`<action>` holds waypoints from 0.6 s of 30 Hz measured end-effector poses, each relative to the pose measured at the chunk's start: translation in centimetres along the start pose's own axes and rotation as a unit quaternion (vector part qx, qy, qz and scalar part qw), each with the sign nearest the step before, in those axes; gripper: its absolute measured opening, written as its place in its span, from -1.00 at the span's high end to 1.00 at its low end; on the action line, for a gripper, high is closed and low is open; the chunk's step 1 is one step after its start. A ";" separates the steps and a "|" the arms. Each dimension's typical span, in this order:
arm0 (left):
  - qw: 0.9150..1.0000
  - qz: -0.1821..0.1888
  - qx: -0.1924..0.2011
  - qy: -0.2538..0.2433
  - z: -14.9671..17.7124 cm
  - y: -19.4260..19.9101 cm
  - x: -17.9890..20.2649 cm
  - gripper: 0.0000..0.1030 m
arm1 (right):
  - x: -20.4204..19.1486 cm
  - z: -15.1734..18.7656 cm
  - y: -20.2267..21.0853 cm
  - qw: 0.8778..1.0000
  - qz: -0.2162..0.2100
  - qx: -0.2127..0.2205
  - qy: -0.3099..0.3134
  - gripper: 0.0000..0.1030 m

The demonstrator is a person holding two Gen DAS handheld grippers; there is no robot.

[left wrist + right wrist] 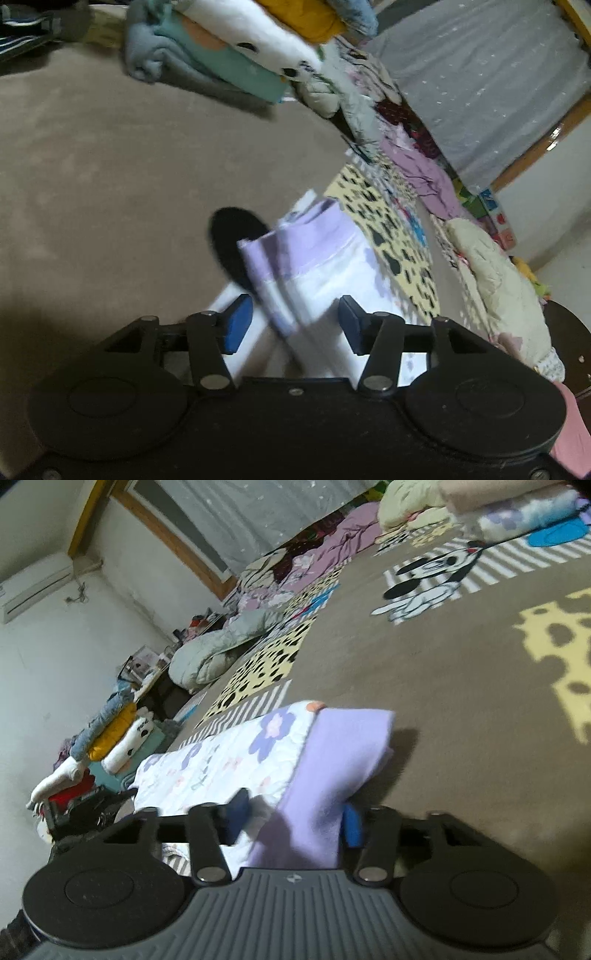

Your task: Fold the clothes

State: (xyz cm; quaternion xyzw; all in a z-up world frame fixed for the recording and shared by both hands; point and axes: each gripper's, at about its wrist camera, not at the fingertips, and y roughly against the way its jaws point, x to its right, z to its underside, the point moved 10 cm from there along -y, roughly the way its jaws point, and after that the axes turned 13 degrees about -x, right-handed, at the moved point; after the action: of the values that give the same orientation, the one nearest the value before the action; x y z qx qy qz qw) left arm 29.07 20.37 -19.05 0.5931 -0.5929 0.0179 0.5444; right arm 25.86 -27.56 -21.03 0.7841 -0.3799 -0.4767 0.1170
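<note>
Straddling garment [321, 266]: left tool [295, 325], right tool [293, 819], agape.

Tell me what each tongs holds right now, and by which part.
Both tongs look open. The left tongs and right tongs each straddle the folded white-and-lilac garment; the right sits at its lilac band. A firm grip cannot be confirmed.

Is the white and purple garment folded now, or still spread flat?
Folded: the garment lies doubled, its purple layer turned over the floral white part.

Brown patterned carpet [461, 686] under folded lilac-white garment [258, 760], clothes stack [229, 48].
</note>
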 end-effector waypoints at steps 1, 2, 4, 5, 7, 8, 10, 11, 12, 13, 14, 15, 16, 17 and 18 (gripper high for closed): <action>1.000 0.002 -0.003 -0.003 -0.2 -0.4 0.3 0.14 | -0.2 -0.1 -0.4 1.000 0.001 -0.001 0.003 0.23; 1.000 0.003 -0.004 -0.007 -0.3 -0.7 0.5 0.41 | -0.4 -0.4 -0.6 1.000 -0.001 0.000 0.004 0.31; 1.000 0.004 -0.006 -0.020 -0.5 -1.1 1.1 0.63 | -0.6 -1.1 -0.7 1.000 -0.012 0.008 0.000 0.40; 1.000 0.006 -0.003 -0.026 -0.7 -1.2 1.5 0.68 | -0.7 -1.6 -0.6 1.000 -0.020 0.015 -0.006 0.44; 0.999 0.016 0.007 -0.038 -1.3 -0.8 2.4 0.70 | -1.3 -2.7 -0.3 0.999 -0.030 0.031 0.004 0.46; 0.999 0.024 0.014 -0.042 -1.6 -0.5 2.9 0.71 | -1.7 -3.3 -0.2 0.999 -0.031 0.038 0.015 0.47; 0.998 0.040 0.030 -0.044 -2.4 0.3 3.7 0.71 | -2.3 -4.6 -0.2 0.998 -0.034 0.049 0.028 0.48; 0.997 0.050 0.038 -0.044 -2.8 0.8 4.2 0.71 | -2.5 -5.2 -0.2 0.997 -0.036 0.055 0.035 0.49; 0.996 0.059 0.046 -0.043 -3.3 1.2 4.6 0.71 | -2.6 -5.9 -0.2 0.997 -0.036 0.062 0.040 0.50; 0.995 0.067 0.054 -0.043 -3.7 1.6 5.1 0.71 | -2.7 -6.7 -0.1 0.996 -0.035 0.070 0.044 0.50; 0.994 0.075 0.061 -0.042 -4.0 1.9 5.5 0.71 | -2.8 -7.5 -0.1 0.995 -0.035 0.077 0.048 0.50; 0.993 0.083 0.068 -0.043 -4.4 2.1 5.9 0.71 | -2.9 -8.3 0.0 0.994 -0.034 0.085 0.052 0.51; 0.992 0.089 0.074 -0.043 -4.7 2.1 6.3 0.71 | -2.8 -9.1 0.1 0.994 -0.033 0.091 0.053 0.51; 0.992 0.094 0.078 -0.042 -4.9 2.1 6.5 0.71 | -2.7 -9.9 0.3 0.993 -0.032 0.098 0.055 0.51; 0.991 0.098 0.080 -0.041 -5.1 1.8 6.7 0.71 | -2.3 -10.6 0.4 0.993 -0.030 0.103 0.056 0.51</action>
State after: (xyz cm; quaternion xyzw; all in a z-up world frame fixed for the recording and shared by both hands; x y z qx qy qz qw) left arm 32.90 19.71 -11.35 0.5738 -0.6667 0.0941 0.4662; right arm 33.93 -28.06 -13.82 0.8284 -0.3963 -0.3935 0.0425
